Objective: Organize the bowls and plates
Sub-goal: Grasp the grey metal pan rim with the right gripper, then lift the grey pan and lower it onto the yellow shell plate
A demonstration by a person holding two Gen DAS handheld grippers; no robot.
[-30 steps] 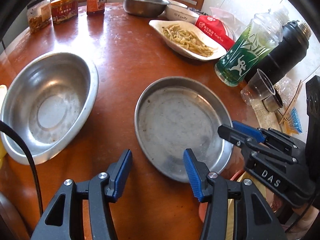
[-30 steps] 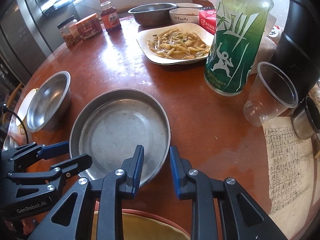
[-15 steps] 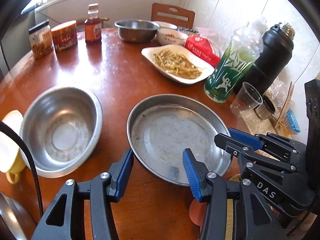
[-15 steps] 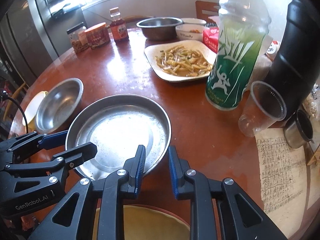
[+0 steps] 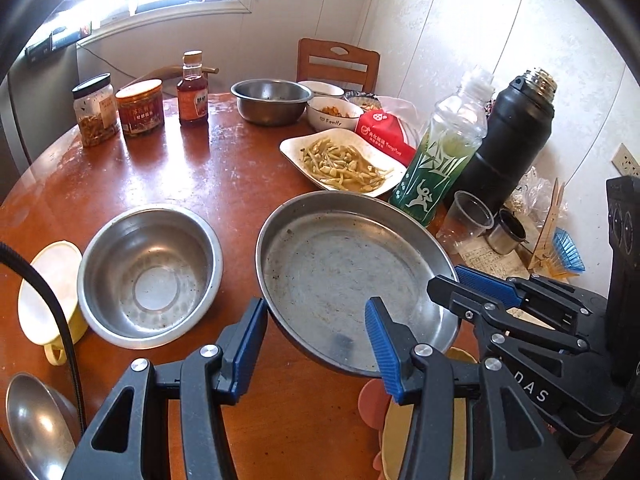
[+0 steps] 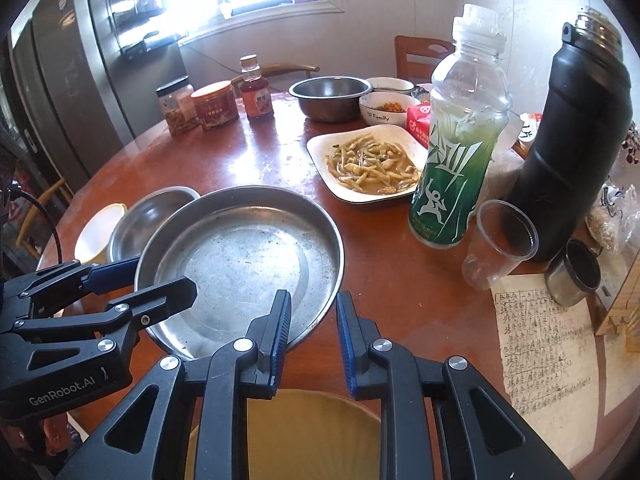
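A wide, shallow steel plate [image 5: 344, 268] [image 6: 240, 260] hangs just above the brown round table [image 5: 200, 176], held at two places on its rim. My left gripper [image 5: 314, 312] [image 6: 160, 276] clamps the near-left rim, one finger outside the wall and one over the plate's floor. My right gripper [image 6: 313, 300] [image 5: 446, 278] is shut on the near-right rim. An empty steel bowl [image 5: 150, 276] [image 6: 152, 216] stands on the table left of the plate.
Beside the bowl sits a yellow cup with a white lid [image 5: 48, 280]. Right of the plate stand a green bottle [image 6: 456, 168], a black flask [image 6: 568, 152] and a plastic cup [image 6: 500, 240]. A white dish of food [image 5: 344, 164], another steel bowl [image 5: 272, 100] and jars lie further back.
Both grippers have risen together with the steel plate in them. The plate has left the tabletop, and the table and the bowl look farther away.
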